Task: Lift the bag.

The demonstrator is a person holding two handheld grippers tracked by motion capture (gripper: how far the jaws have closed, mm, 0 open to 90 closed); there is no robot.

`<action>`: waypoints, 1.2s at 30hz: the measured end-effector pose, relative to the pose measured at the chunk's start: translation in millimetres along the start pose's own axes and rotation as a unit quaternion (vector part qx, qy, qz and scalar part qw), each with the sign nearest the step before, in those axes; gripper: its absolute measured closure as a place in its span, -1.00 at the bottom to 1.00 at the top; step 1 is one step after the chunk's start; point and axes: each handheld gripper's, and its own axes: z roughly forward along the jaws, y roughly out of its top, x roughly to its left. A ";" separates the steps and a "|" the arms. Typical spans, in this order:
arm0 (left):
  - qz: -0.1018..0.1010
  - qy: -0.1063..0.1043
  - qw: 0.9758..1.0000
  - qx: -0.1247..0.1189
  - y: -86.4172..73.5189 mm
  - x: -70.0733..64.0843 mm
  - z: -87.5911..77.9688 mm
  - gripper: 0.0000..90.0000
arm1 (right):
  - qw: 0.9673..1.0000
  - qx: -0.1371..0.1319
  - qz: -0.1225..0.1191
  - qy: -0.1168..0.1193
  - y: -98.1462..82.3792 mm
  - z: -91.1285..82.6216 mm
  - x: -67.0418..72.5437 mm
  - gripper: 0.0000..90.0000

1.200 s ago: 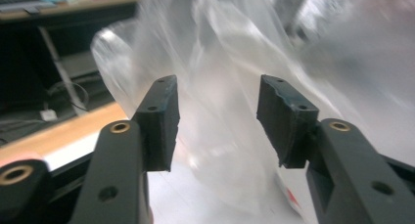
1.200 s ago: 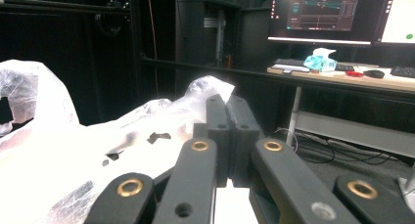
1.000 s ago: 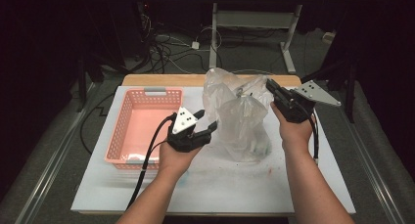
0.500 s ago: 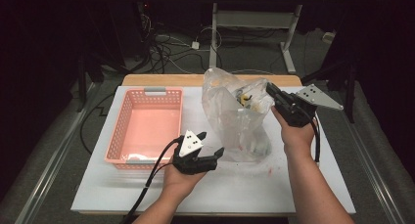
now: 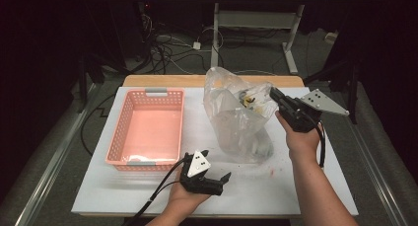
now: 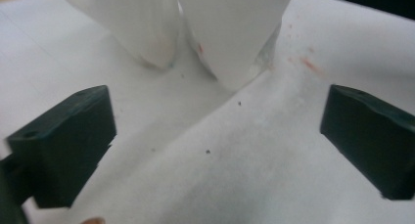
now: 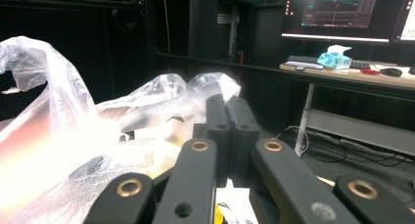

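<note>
A clear plastic bag stands on the white table, right of centre, with dark and yellow items showing through near its top. My right gripper is shut on the bag's upper right edge and holds it up; in the right gripper view its jaws are pressed together with the crinkled bag just behind them. My left gripper is open near the table's front edge, apart from the bag. In the left gripper view, the left gripper has nothing in it, and the bag's bottom lies just ahead.
A pink slotted basket stands on the left half of the table, long side running away from me. Small red specks mark the white surface by the bag. Behind the table are a desk frame and cables on the floor.
My left gripper has drawn back from the bag toward the table's front edge and stands open. The right gripper keeps its hold, and the bag's top has opened out.
</note>
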 end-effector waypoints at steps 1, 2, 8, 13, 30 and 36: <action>0.000 -0.001 1.000 0.004 -2.3 0.8 2.3 -1.00 | 1.000 -0.001 -0.003 0.000 0.2 -0.4 0.0 1.00; 0.001 -0.002 1.000 0.006 -4.3 2.0 3.8 -1.00 | 1.000 0.000 -0.005 0.001 0.4 -1.1 0.1 1.00; 0.002 -0.005 1.000 -0.005 -8.8 1.5 5.8 -1.00 | 1.000 -0.006 -0.009 0.005 2.0 -4.8 0.5 0.99; 0.004 -0.003 1.000 -0.003 -9.5 0.9 6.4 -1.00 | 1.000 -0.010 -0.001 0.009 4.0 -10.4 0.1 0.87; 0.000 -0.008 1.000 -0.001 -9.5 2.2 7.2 -1.00 | 1.000 0.013 -0.004 0.024 -10.0 -40.3 -3.9 0.43; 0.001 -0.009 1.000 -0.001 -9.6 2.0 7.2 -1.00 | 0.999 0.037 0.008 0.032 -33.6 -42.9 -2.4 0.26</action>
